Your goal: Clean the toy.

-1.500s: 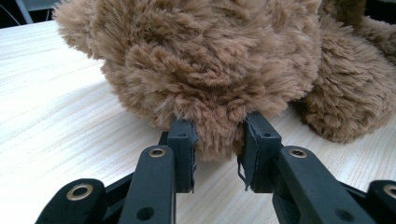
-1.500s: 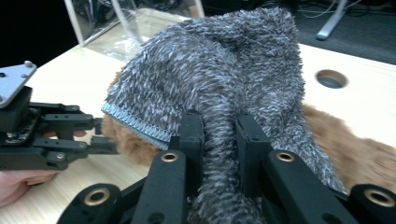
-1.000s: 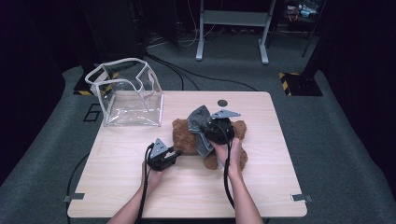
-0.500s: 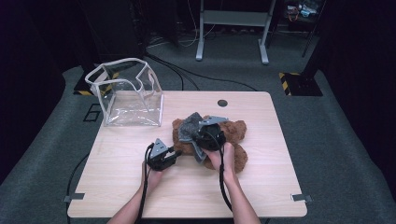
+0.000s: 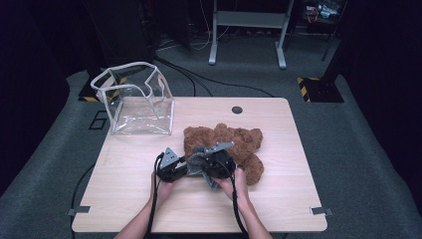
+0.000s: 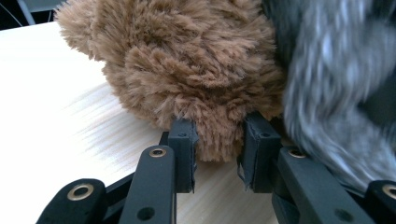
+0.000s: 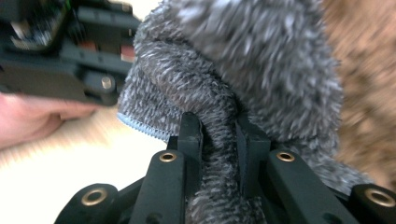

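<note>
High view. A person at the near edge of the surface (image 5: 278,199) holds a gripper in each hand. The brown plush bear (image 5: 239,144) lies flat just right of centre. The left gripper (image 5: 171,169) sits at the bear's 8 o'clock; the right gripper (image 5: 215,164) is over the bear's near side and carries a grey fleecy cloth (image 5: 199,162). A clear plastic bag (image 5: 137,102) with a white rim stands open at the bear's 10 o'clock, well apart from it. A dark round port (image 5: 237,109) is set into the surface at 12 o'clock.

Left gripper view. The left gripper (image 6: 219,149) is clamped on a tuft of the brown plush bear (image 6: 187,65), both pads pressed into the pile. The grey fleecy cloth (image 6: 336,88) hangs blurred at 3 o'clock.

Right gripper view. The right gripper (image 7: 218,140) is clamped on a fold of the grey fleecy cloth (image 7: 261,60), which bulges above the jaws. The left gripper's body (image 7: 60,51) lies at 10 o'clock, and a hand (image 7: 32,119) shows at 9 o'clock.

Risks, as judged. The left grip takes pile only, so a pull could slip it free. The two grippers work close together, so the cloth could snag on the left one or they could knock.

Writing. No brand, label or lettering can be read.
</note>
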The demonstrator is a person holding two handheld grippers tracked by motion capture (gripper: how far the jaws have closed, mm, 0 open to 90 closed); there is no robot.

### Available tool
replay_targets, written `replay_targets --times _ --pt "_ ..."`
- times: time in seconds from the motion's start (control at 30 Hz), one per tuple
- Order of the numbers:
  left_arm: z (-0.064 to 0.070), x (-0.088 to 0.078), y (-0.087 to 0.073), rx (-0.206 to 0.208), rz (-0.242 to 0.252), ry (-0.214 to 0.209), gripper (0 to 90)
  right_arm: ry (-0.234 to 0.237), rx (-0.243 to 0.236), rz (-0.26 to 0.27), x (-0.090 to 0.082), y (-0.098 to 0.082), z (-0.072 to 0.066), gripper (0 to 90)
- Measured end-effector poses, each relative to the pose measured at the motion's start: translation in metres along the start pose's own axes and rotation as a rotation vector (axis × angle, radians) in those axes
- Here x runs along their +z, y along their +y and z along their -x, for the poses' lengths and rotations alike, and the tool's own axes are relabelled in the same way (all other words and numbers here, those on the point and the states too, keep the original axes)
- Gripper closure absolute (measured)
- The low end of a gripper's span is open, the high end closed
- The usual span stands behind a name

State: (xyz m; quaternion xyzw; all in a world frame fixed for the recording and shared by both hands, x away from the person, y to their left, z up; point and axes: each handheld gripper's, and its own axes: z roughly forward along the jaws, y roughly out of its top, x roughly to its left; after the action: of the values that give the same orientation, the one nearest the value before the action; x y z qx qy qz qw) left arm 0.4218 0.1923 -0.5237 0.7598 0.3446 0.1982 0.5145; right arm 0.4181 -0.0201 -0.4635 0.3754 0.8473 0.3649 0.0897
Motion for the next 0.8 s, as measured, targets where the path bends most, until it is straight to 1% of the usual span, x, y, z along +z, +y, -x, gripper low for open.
replay_targets --times 0.07,0.1,0.13,0.17,0.2,0.23,0.27,0.3,0.33,0.4,0.47,0.53,0.6,0.67,0.73,0.77,0.8 --pt "0.000 0.000 0.000 -0.001 0.001 -0.001 69.1 0.014 0.004 -0.040 0.007 -0.006 0.000 75.0" --pt "0.000 0.000 0.000 -0.001 0.001 -0.001 69.1 0.014 0.004 -0.040 0.007 -0.006 0.000 75.0" --pt "0.000 0.000 0.000 0.002 0.004 0.001 69.1 0.026 0.020 -0.040 0.004 -0.008 -0.001 75.0" --pt "-0.001 0.000 0.000 0.003 0.005 0.001 69.1 0.026 0.020 -0.040 0.004 -0.008 -0.001 75.1" --pt "-0.001 -0.001 0.000 0.000 0.006 0.000 69.0 0.027 0.008 -0.021 0.001 -0.007 0.000 75.1" --pt "-0.001 -0.001 0.000 0.000 0.007 0.001 69.0 0.012 0.009 0.050 -0.013 -0.004 0.000 75.2" --pt "-0.001 -0.001 0.000 0.000 0.008 0.001 69.0 0.012 0.009 0.050 -0.013 -0.004 0.000 75.2" --pt "-0.001 -0.001 0.000 0.001 0.009 0.002 69.0 0.003 0.018 0.068 -0.018 -0.002 0.000 75.3" --pt "-0.001 -0.001 0.000 0.001 0.009 0.002 68.9 -0.008 0.018 0.103 -0.027 0.002 0.002 75.2" --pt "0.000 0.000 0.000 0.000 0.014 0.005 69.0 -0.031 0.022 0.147 -0.040 0.011 0.005 75.3" --pt "0.000 0.000 0.000 -0.002 0.015 0.003 69.0 -0.058 0.028 0.186 -0.050 0.021 0.009 75.3" --pt "0.000 -0.001 0.000 0.003 0.008 0.000 69.0 -0.080 0.043 0.223 -0.057 0.031 0.015 75.3" --pt "0.000 -0.001 0.000 0.004 0.006 -0.001 69.0 -0.094 0.051 0.245 -0.060 0.040 0.021 75.3" --pt "0.000 -0.001 0.000 0.001 0.004 -0.004 69.0 -0.110 0.065 0.262 -0.059 0.051 0.026 75.3" --pt "0.000 -0.001 0.000 0.001 0.005 -0.004 69.0 -0.123 0.072 0.266 -0.054 0.059 0.031 75.2" --pt "0.001 0.000 0.000 -0.014 0.012 -0.005 69.0 -0.128 0.079 0.264 -0.052 0.062 0.032 75.1" --pt "0.001 -0.001 0.000 -0.009 0.009 -0.005 69.0 -0.122 0.087 0.268 -0.048 0.065 0.034 75.2"
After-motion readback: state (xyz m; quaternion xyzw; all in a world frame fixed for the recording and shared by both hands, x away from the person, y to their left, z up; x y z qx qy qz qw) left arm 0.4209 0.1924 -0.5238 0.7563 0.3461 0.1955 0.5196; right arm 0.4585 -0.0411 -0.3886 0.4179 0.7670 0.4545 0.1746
